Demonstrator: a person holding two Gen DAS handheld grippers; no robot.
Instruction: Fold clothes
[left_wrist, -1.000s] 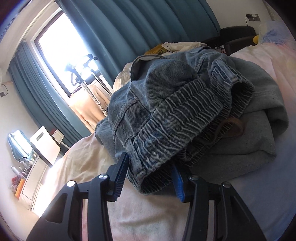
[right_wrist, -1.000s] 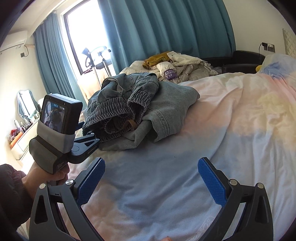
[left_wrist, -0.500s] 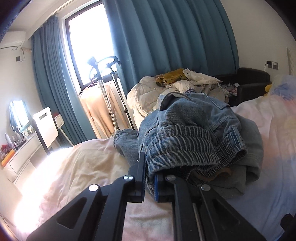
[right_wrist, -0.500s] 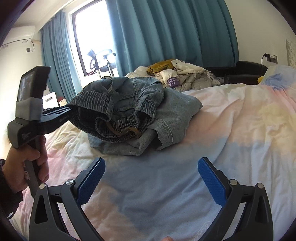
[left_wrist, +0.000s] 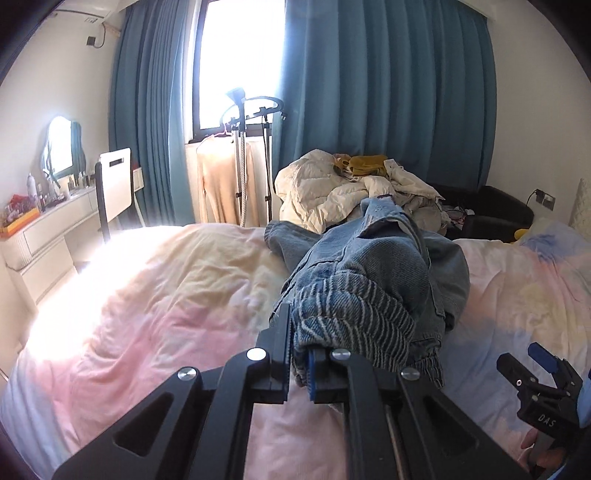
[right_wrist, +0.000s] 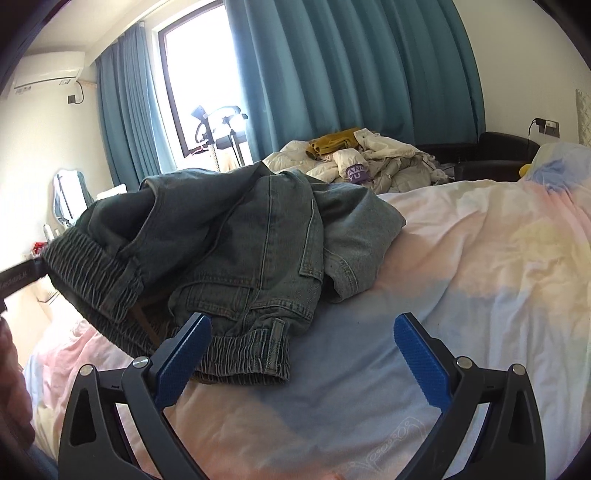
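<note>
Left gripper (left_wrist: 299, 360) jaws pinching jeans (right_wrist: 236, 236) elastic waistband, lifted off bed (right_wrist: 461, 258); right gripper (right_wrist: 303, 350) jaws spread, free waistband end at its 10 o'clock, nearer right

Faded matt denim jeans (right_wrist: 236, 236); soft crumpled cotton bedsheet (right_wrist: 461, 266); ridged blue pads (right_wrist: 421, 358)

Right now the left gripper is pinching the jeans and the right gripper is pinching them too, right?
Not quite. The left gripper is pinching the jeans, but the right wrist view shows the right gripper wide open, holding nothing, next to the waistband on the bed.
</note>
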